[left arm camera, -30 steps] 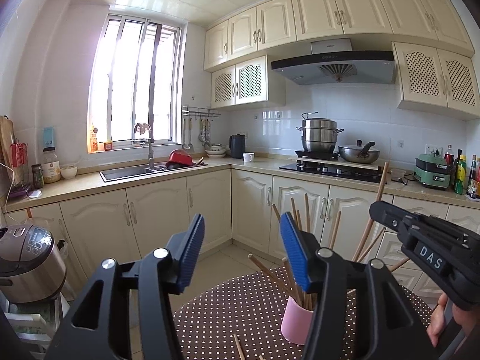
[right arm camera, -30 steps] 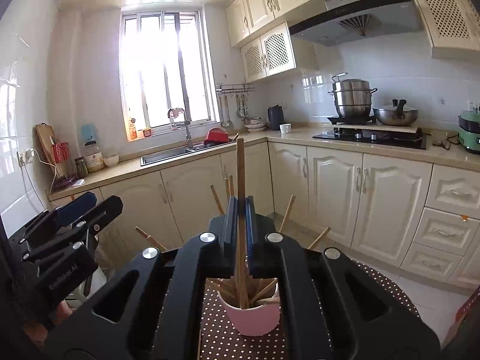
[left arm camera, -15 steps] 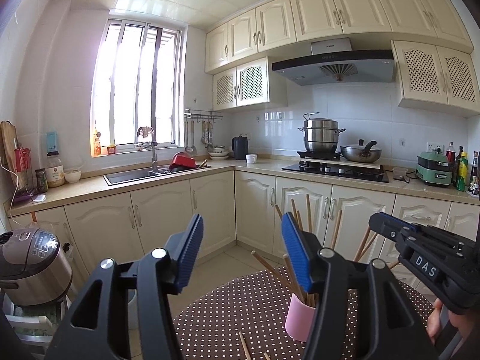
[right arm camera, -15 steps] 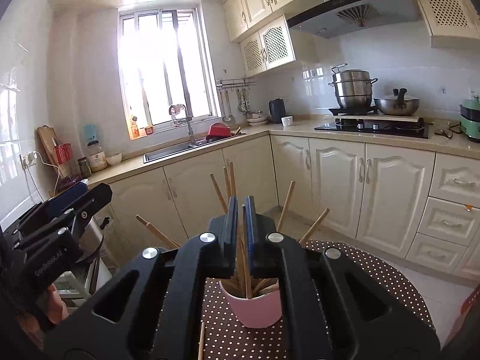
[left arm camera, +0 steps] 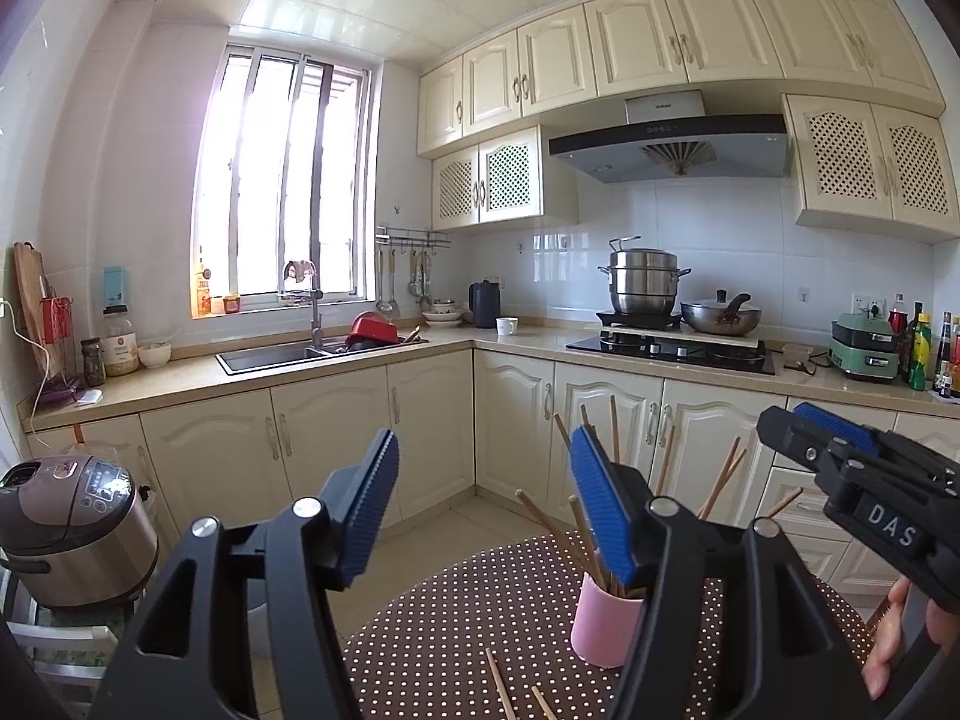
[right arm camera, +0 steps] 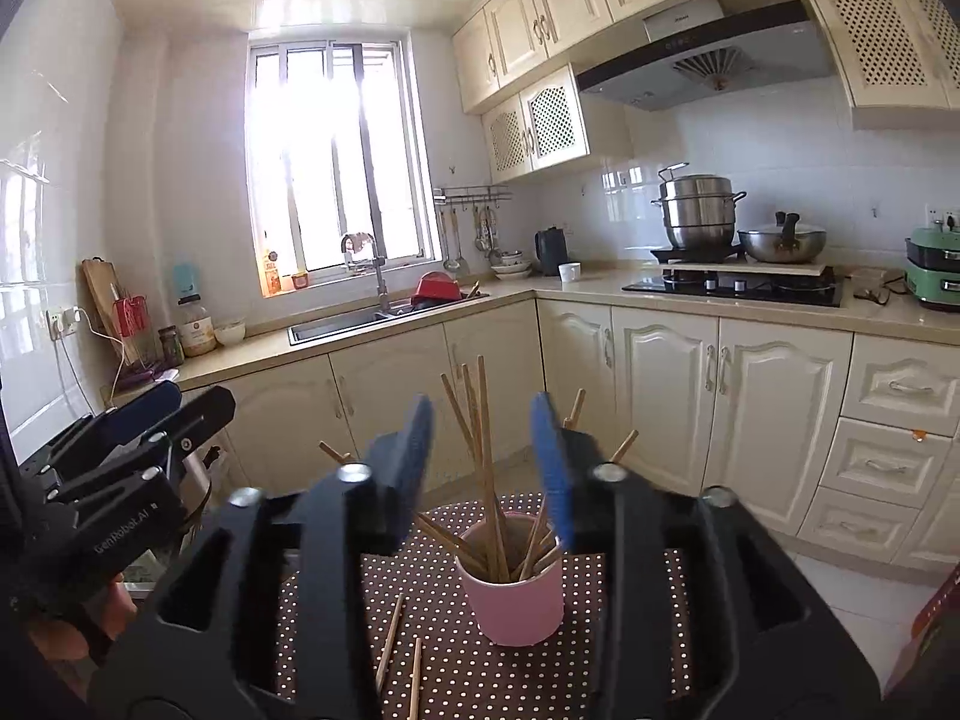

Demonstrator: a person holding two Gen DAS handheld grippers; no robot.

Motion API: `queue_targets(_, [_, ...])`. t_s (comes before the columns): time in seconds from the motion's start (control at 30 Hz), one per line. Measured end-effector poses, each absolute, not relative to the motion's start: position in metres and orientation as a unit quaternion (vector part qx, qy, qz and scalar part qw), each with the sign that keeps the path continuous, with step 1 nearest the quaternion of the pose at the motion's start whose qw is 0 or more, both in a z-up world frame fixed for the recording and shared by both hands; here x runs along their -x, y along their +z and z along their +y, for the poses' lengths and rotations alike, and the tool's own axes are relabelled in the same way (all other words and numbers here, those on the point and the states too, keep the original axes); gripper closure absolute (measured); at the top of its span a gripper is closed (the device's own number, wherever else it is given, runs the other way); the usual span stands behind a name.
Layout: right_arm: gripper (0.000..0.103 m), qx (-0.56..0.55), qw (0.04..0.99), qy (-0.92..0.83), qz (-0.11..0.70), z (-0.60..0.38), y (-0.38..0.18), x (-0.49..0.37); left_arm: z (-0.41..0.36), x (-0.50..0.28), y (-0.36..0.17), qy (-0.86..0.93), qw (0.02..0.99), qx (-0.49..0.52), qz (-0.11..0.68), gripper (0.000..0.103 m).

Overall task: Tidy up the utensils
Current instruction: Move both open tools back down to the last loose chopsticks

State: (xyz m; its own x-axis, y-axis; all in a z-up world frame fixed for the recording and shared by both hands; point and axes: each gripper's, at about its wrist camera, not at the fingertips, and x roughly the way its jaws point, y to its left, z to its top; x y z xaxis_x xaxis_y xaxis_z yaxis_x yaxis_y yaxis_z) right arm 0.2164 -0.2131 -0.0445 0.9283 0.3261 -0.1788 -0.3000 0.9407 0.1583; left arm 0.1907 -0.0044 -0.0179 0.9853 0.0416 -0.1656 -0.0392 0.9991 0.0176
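Two grippers: I am holding both above a round table under a brown dotted cloth, in a kitchen with cream cabinets.
Table: it is carrying a pink cup and some loose chopsticks; its cloth is showing bare around them.
Rice cooker: it is standing on a low stand to the left, well apart from the table.
Left gripper: I am seeing its blue pads parting, jaws opening, with nothing between them; only floor and cabinet doors are showing through the gap. The cup is sitting behind its right finger in the left wrist view.
Right gripper: its jaws are opening too, blurred with motion. Upright chopsticks are showing in the gap, but the pads are not pressing on them.
Pink cup: it is standing upright on the cloth, just past the right gripper's fingertips, holding a bundle of chopsticks that are fanning outward, tips leaning in several directions.
Loose chopsticks: two are lying on the cloth just left of the cup, near each other, not touching it.
Hand: a person's fingers are wrapping the right gripper's handle at the frame's edge.
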Motion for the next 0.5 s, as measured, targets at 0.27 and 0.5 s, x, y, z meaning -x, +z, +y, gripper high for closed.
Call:
queue_targets(0.27, [0.06,-0.056,0.98,0.161,0.102,-0.208,-0.045,-0.185,0.005,-0.166,-0.024,0.023,0.995,-0.011,0.098,0.043])
queue_targets(0.5, [0.06,-0.043,0.975,0.168,0.138,-0.194,-0.071,-0.176,0.023,-0.161,-0.053,0.03,0.989,-0.015,0.146,0.042])
